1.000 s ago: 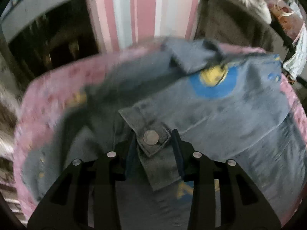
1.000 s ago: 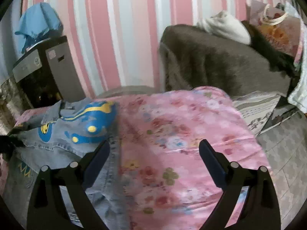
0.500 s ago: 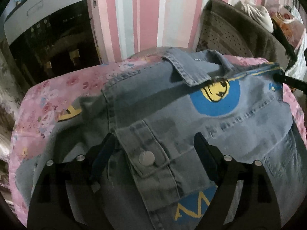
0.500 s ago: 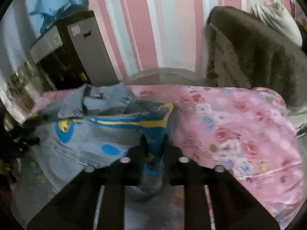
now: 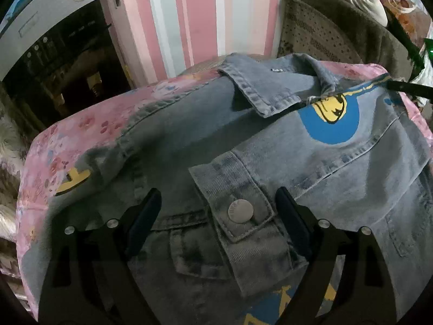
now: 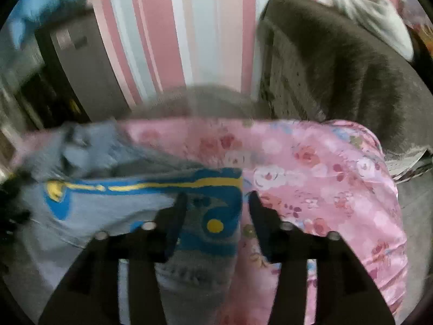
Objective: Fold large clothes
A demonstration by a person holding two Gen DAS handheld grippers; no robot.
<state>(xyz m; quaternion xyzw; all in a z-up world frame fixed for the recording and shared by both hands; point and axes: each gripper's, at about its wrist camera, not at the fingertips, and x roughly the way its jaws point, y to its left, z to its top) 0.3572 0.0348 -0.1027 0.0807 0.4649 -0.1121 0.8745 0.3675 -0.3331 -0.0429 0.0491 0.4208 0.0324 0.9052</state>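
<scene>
— What is being seen of the garment?

— A denim jacket (image 5: 270, 146) is being shown spread flat on the pink floral cover (image 5: 54, 146) of the surface. Faded grey-blue cloth is being displayed, with a collar (image 5: 259, 89) turned down at the far edge, near the pink-striped wall (image 5: 189, 13). A blue round patch with a yellow figure (image 5: 331, 113) is being shown just below the collar, and a blue band with a yellow line (image 6: 151, 187) is being seen running along the jacket's right side. A cuff with a metal snap button (image 5: 240, 211) is lying folded over the front of the jacket.

— And how are the claws being held?

— The left claw (image 5: 217, 211) is being held wide apart, released; the cuff and its button are lying between the fingers, but nothing is being pressed. The right claw (image 6: 216, 211) has just been opening, and its jaws are standing part-way apart over the jacket's blue-printed edge (image 6: 213, 224); the cloth is lying between the fingers without being pinched.

— What is being seen around it?

— A dark brown blanket (image 6: 338, 67) is being shown draped beyond the surface on the right, and a dark appliance (image 5: 54, 54) is being seen at the left.
</scene>
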